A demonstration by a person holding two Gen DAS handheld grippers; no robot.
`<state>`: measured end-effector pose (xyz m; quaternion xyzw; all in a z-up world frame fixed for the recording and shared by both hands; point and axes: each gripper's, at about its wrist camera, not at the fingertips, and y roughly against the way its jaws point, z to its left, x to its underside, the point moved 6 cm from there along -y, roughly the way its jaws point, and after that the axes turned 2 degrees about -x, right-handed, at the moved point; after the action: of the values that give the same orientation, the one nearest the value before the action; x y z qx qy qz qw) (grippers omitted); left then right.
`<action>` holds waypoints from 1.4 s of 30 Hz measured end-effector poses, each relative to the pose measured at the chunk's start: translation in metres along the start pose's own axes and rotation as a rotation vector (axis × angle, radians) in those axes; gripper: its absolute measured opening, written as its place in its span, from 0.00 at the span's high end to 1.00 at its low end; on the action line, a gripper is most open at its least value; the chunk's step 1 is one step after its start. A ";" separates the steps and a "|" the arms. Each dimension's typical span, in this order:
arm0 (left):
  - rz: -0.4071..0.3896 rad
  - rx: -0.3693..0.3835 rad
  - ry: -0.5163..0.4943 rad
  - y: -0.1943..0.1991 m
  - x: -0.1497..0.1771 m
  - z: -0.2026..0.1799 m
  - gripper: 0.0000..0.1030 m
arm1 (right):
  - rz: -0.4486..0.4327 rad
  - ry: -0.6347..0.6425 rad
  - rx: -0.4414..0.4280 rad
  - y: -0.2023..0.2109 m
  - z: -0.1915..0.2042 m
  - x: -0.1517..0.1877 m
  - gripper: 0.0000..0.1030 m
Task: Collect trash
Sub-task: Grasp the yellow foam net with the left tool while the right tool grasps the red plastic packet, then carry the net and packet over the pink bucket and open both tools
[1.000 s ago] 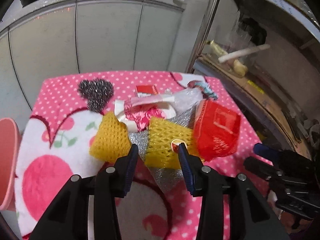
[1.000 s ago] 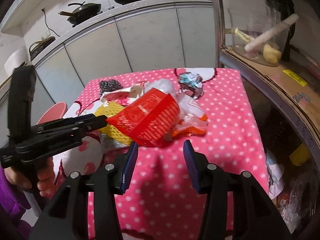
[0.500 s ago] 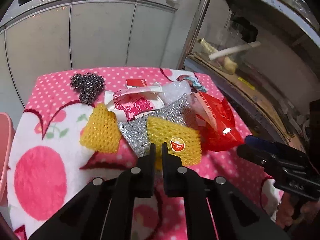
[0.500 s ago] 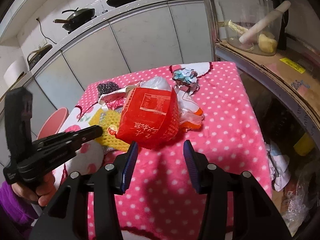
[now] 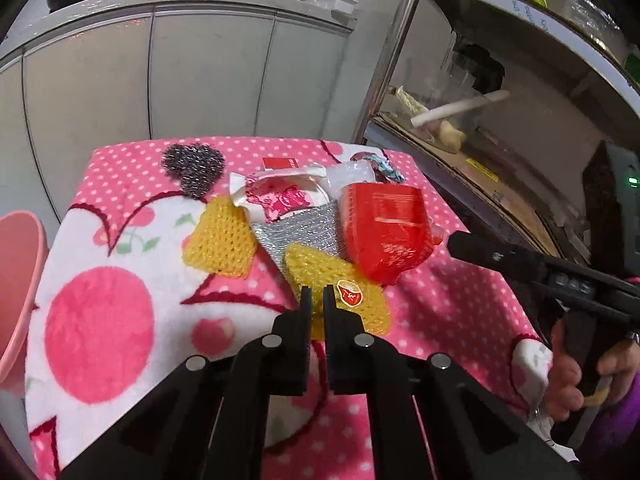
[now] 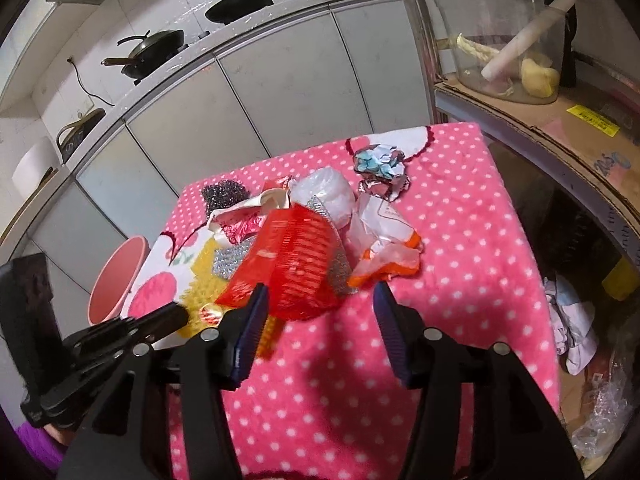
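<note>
My left gripper (image 5: pixel 317 296) is shut on the near edge of a yellow foam net (image 5: pixel 320 270) with an orange sticker, on the pink dotted tablecloth (image 5: pixel 440 300). Behind it lie a silver mesh sheet (image 5: pixel 296 236), a second yellow net (image 5: pixel 220 240) and a red mesh bag (image 5: pixel 384 232). My right gripper (image 6: pixel 320 300) is opening. The red bag's (image 6: pixel 296 264) near end sits between its blue pads (image 6: pixel 252 328), untouched. An orange-white wrapper (image 6: pixel 384 240), clear plastic (image 6: pixel 332 192) and crumpled foil (image 6: pixel 380 164) lie beyond.
A pink bin (image 6: pixel 116 280) stands off the table's left edge. Steel wool (image 5: pixel 194 168) lies at the far left of the cloth. A metal shelf unit (image 6: pixel 540 128) with a glass jar borders the right side, with bags on the floor beneath. Grey cabinets stand behind.
My left gripper closed on the stickered yellow net and drew it back toward me. The red bag tipped and shifted. My right gripper's jaws spread slightly wider.
</note>
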<state>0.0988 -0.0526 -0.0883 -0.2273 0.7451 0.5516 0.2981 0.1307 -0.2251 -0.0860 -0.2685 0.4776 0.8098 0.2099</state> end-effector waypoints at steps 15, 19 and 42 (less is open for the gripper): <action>-0.001 -0.038 0.035 0.017 0.012 0.025 0.95 | 0.061 0.053 -0.026 -0.035 0.029 0.009 0.49; -0.007 -0.043 0.041 0.020 0.012 0.028 0.95 | 0.058 0.070 -0.012 -0.034 0.030 0.010 0.69; -0.171 -0.168 0.071 0.082 -0.005 0.050 0.95 | -0.073 0.233 -0.042 0.001 0.085 -0.002 0.78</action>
<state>0.0574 0.0183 -0.0396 -0.3337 0.6841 0.5763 0.2975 0.1114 -0.1502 -0.0502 -0.3820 0.4717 0.7748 0.1767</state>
